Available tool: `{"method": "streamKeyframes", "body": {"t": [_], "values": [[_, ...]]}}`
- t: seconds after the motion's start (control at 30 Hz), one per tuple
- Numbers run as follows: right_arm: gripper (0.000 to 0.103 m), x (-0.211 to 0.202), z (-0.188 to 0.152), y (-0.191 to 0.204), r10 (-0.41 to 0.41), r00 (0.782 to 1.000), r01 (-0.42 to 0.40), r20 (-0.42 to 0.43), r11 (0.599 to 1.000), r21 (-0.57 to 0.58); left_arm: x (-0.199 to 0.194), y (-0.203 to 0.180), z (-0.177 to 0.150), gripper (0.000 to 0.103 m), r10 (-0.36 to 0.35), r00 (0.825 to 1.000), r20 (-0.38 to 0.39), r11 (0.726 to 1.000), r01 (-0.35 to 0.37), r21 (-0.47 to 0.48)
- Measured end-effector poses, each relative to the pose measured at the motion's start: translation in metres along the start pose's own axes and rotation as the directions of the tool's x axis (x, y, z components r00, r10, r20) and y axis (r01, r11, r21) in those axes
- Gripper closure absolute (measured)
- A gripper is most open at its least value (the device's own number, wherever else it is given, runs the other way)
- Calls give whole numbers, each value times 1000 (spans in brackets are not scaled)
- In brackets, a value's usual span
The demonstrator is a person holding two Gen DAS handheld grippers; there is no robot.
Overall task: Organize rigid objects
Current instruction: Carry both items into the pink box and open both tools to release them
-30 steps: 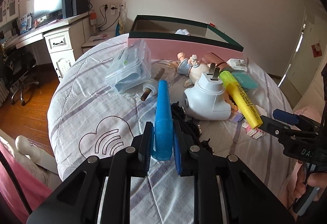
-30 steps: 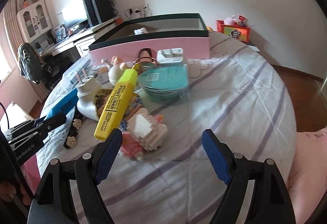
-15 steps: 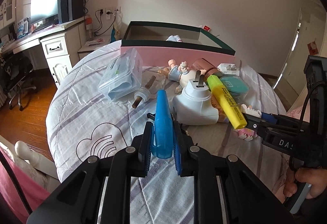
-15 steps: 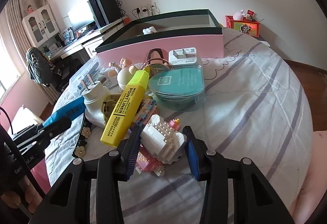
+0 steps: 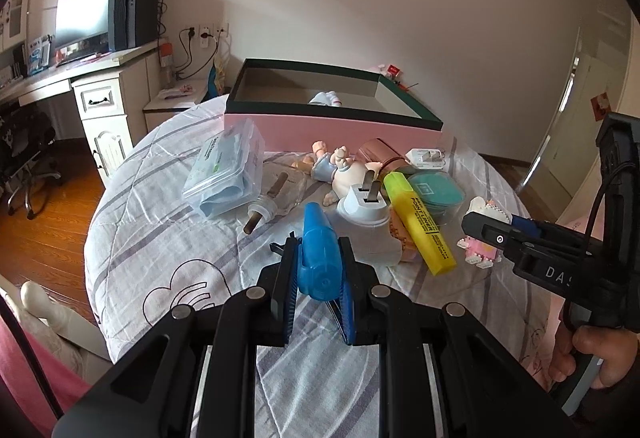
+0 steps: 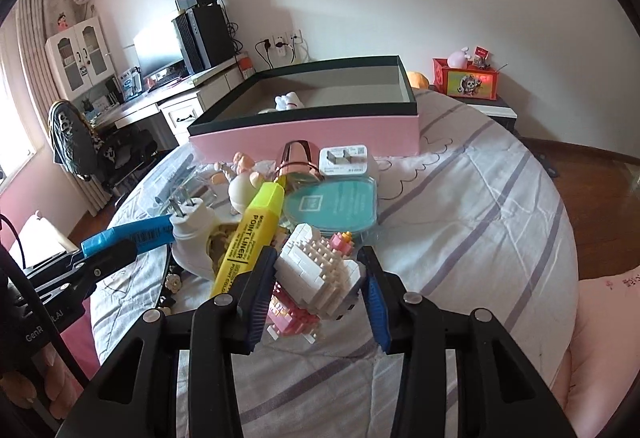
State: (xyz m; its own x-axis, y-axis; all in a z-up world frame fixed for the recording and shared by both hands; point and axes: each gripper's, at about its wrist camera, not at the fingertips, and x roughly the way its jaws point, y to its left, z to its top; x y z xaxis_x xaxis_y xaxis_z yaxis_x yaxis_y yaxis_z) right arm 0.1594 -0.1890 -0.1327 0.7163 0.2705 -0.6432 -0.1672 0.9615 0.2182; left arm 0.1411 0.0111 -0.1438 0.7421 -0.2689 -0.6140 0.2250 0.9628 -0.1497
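Observation:
My left gripper (image 5: 318,258) is shut on a blue plastic tool (image 5: 316,242), held above the striped bedspread; in the right wrist view that tool (image 6: 132,234) sticks out of the left gripper (image 6: 108,254). My right gripper (image 6: 316,286) is shut on a white and pink brick figure (image 6: 316,266), also seen at the right as the brick figure (image 5: 484,238). Behind the pile stands an open pink box (image 5: 332,126) with a dark green rim, the pink box (image 6: 304,138) holding a small white figure (image 6: 288,102).
Between grippers and box lie a yellow highlighter (image 5: 420,222), a white plug adapter (image 5: 368,230), a teal round case (image 6: 332,206), a doll (image 5: 340,170), a rose-gold cup (image 6: 298,158), a white charger (image 6: 346,160) and a clear plastic box (image 5: 224,174). A desk (image 5: 100,78) stands left.
My right gripper went from open to shut on the brick figure and raised it slightly. The left gripper drew up and back, still holding the blue tool.

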Motion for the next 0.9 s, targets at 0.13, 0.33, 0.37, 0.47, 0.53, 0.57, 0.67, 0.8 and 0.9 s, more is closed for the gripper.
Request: {"method": "streamKeyframes", "body": {"t": [0.13,0.33,0.37,0.47,0.53,0.57,0.67,0.8,0.9], "values": [[61,-2,4,1,2,1000,-1,13,1000,-9,-7,2,0,85,-4,1000,24,1000,4,-18],[61,-5,22,7,7,999,-5,48,999,-40,-14,-6,17,85,-10,998,63,1000,10,2],[61,-5,30,8,6,998,-4,58,999,-48,-14,-9,23,85,-10,997,72,1000,10,8],[61,-3,52,9,4,996,2,85,998,-66,-10,-17,47,85,-9,995,103,999,6,37],[61,1,67,9,-2,995,9,100,997,-74,-6,-22,66,85,-14,992,127,999,7,51],[61,6,77,8,-3,995,11,102,997,-79,-2,-24,77,85,-9,990,138,998,1,62],[61,25,104,4,-9,995,16,96,996,-82,17,-29,107,85,19,987,159,995,-34,91],[60,61,135,-4,-17,998,21,66,997,-72,60,-25,145,85,76,988,132,990,-90,111],[60,91,151,-16,-34,999,35,33,998,-51,88,-19,165,85,109,988,110,985,-122,120]]}}
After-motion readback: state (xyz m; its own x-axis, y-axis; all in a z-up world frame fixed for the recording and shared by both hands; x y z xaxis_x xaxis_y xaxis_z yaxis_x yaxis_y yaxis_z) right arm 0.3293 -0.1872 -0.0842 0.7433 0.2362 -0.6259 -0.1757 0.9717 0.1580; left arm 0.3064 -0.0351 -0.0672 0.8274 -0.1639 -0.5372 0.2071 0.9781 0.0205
